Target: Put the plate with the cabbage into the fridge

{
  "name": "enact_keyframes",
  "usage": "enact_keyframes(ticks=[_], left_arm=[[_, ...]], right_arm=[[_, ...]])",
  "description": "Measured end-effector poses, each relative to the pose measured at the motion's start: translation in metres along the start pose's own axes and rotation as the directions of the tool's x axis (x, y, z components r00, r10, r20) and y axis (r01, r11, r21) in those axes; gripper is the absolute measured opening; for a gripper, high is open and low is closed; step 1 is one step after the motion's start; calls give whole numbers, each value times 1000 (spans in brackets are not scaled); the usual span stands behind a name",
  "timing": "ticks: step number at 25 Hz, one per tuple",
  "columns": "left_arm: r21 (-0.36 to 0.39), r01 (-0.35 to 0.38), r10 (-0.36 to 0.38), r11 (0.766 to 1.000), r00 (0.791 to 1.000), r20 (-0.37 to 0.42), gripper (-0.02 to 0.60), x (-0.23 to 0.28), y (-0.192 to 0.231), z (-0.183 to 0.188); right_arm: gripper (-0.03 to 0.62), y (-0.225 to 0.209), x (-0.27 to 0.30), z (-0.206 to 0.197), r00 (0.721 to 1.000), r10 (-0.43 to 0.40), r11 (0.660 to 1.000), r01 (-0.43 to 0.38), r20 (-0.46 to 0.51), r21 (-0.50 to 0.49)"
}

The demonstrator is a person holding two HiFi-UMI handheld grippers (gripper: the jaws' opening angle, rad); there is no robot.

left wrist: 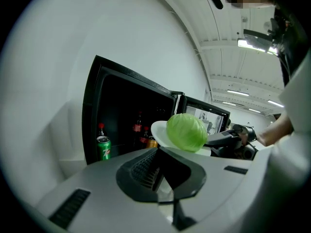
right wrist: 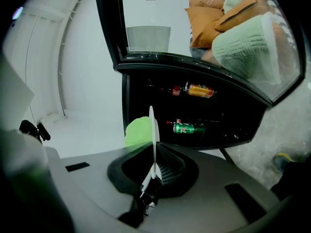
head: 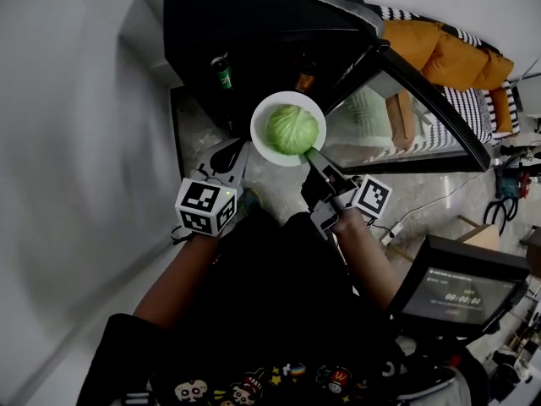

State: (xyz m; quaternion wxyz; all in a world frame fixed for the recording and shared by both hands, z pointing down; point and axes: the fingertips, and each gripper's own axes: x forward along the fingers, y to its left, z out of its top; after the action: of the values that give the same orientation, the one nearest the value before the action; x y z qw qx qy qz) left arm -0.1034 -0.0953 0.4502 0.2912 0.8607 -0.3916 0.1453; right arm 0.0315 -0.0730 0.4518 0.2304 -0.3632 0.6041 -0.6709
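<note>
1. At the left: left gripper, fingers pressed together with nothing between them. Just beside the near left rim of the plate. No touch, as far as can be seen.
2. A bit to the right and farther off: fridge, open and dark inside, with a green can on a shelf. Opening part done.
3. In the middle: plate with the cabbage, up in the air, right in front of the fridge mouth. Picked up, but not inside yet. Most likely left to do: push in, set down on a shelf, let go, shut the door.
4. Round plate, so no long side. Held flat, face up, with the cabbage sitting on top. Sticking out from the right gripper toward the far side, toward the fridge.
5. To the right: right gripper, fingers pinching the near right rim of the plate, thin edge squeezed between them.
6. Far right: fridge door, swung wide open.
</note>
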Motion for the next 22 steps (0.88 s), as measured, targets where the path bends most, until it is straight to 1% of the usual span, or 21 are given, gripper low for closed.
enact_keyframes(ticks=[5, 10, 12, 14, 17, 19, 22], left_arm=[[-11, -6, 6, 1000, 1000, 0, 5, -5, 7, 4], [-3, -40, 40, 999, 999, -20, 5, -4, 15, 7], [7, -56, 57, 998, 998, -23, 5, -3, 13, 7], [32, -77, 77, 997, 997, -18, 5, -2, 12, 10], [72, -127, 127, 989, 992, -3, 5, -3, 9, 12], [84, -153, 152, 985, 988, 19, 5, -7, 8, 13], [105, -146, 138, 984, 987, 84, 5, -11, 6, 25]], right_arm=[[17, 1, 4, -2, 1000, -1, 1000, 1, 4, 7], [17, -1, 8, 0, 1000, -12, 1000, 12, -19, -2], [17, -4, 8, -1, 999, -14, 1000, 14, -35, -4], [17, -5, 8, 0, 999, -17, 1000, 17, -47, 2], [17, -11, 8, 1, 998, -16, 1000, 17, -67, 14], [17, -13, 7, 1, 997, -6, 1000, 6, -72, 6], [17, 1, 7, 3, 999, 26, 998, -28, -41, -54]])
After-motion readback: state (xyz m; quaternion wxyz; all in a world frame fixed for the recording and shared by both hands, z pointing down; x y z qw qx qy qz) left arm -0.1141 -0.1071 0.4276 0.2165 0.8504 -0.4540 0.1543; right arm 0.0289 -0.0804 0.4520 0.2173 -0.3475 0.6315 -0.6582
